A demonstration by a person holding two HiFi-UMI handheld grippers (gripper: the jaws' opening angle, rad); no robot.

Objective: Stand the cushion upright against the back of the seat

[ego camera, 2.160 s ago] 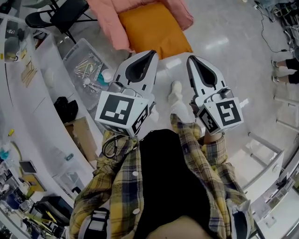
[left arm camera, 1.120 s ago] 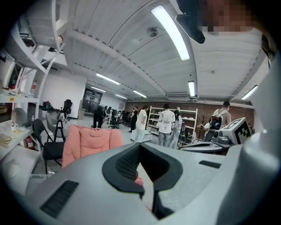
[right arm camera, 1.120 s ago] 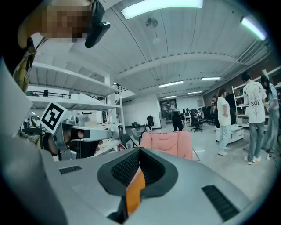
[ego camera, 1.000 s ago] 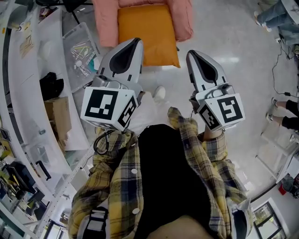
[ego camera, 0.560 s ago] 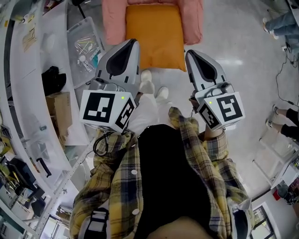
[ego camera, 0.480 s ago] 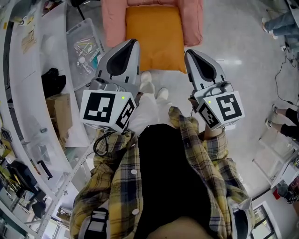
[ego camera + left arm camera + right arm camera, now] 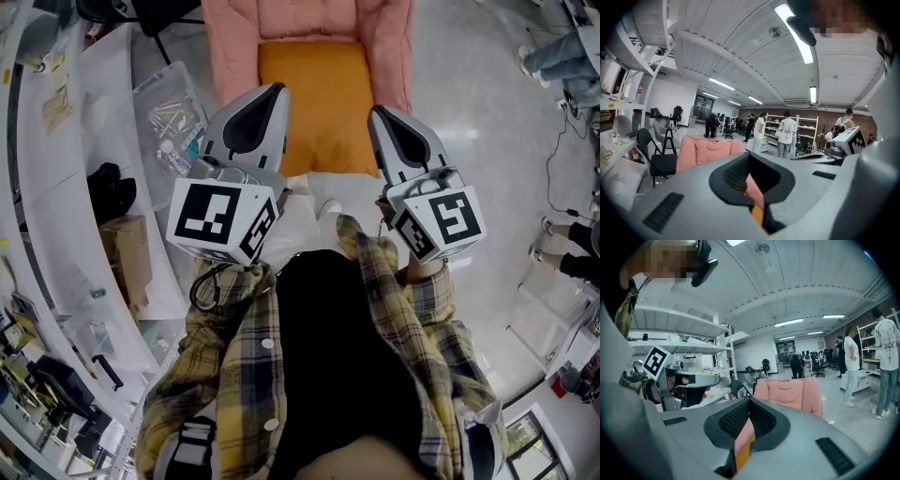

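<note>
Lying flat in the pink armchair (image 7: 230,56), the orange cushion (image 7: 323,94) waits untouched, left gripper (image 7: 274,92) and right gripper (image 7: 377,114) near it, jaws closed and empty, so standing it up is all left to do.

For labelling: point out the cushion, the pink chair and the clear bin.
Cushion (image 7: 314,94): head view, its centre.
Chair (image 7: 309,19): head view, its backrest.
Bin (image 7: 164,75): head view, its rim.

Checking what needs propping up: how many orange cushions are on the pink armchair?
1. The orange cushion lies flat on the seat of the pink armchair; the left claw and right claw cover its near corners. No other shows.
</note>
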